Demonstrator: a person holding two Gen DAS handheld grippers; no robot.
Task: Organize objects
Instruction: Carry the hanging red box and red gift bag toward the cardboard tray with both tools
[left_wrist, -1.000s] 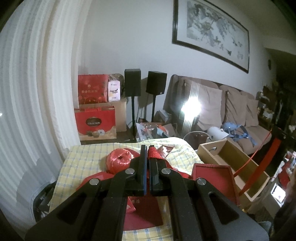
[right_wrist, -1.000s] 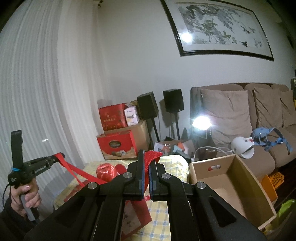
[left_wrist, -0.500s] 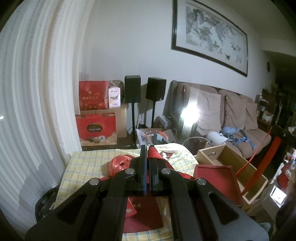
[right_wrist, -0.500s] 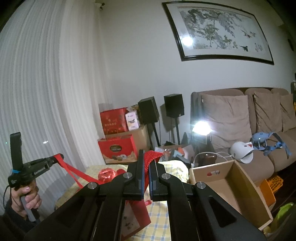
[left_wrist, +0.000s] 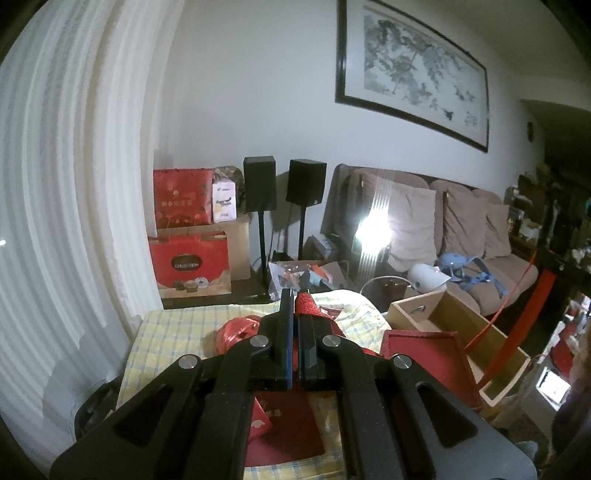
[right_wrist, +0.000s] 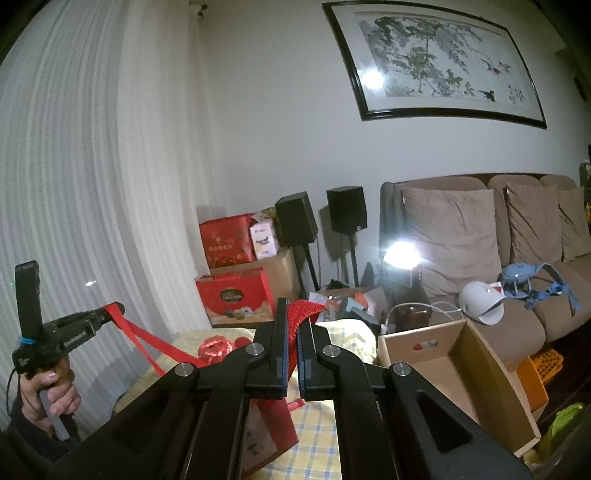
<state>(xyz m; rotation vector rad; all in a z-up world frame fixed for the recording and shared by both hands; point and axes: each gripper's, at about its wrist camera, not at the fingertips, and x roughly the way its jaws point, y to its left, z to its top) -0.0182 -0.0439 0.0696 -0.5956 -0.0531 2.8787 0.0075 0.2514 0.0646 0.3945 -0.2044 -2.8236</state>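
Note:
My left gripper (left_wrist: 291, 295) is shut on a red ribbon handle (left_wrist: 306, 304) that shows at its fingertips. The right wrist view also shows the left gripper (right_wrist: 110, 312) at far left, in a person's hand (right_wrist: 55, 391), with the ribbon (right_wrist: 147, 341) running down to the table. My right gripper (right_wrist: 291, 306) is shut on a red woven handle (right_wrist: 306, 312); a red gift bag (right_wrist: 267, 432) hangs below it. A shiny red ribbon ball (right_wrist: 214, 349) lies on the yellow checked tablecloth (left_wrist: 166, 332).
An open cardboard box (right_wrist: 461, 369) stands at the table's right end, seen also as the box (left_wrist: 454, 317). A red tray-like lid (left_wrist: 424, 354) lies beside it. Behind are two speakers on stands, red gift boxes, a bright lamp and a sofa.
The left gripper has lifted a little, so the table and ribbon ball sit lower in its view. The right gripper has hardly moved. Both stay shut on the red handles.

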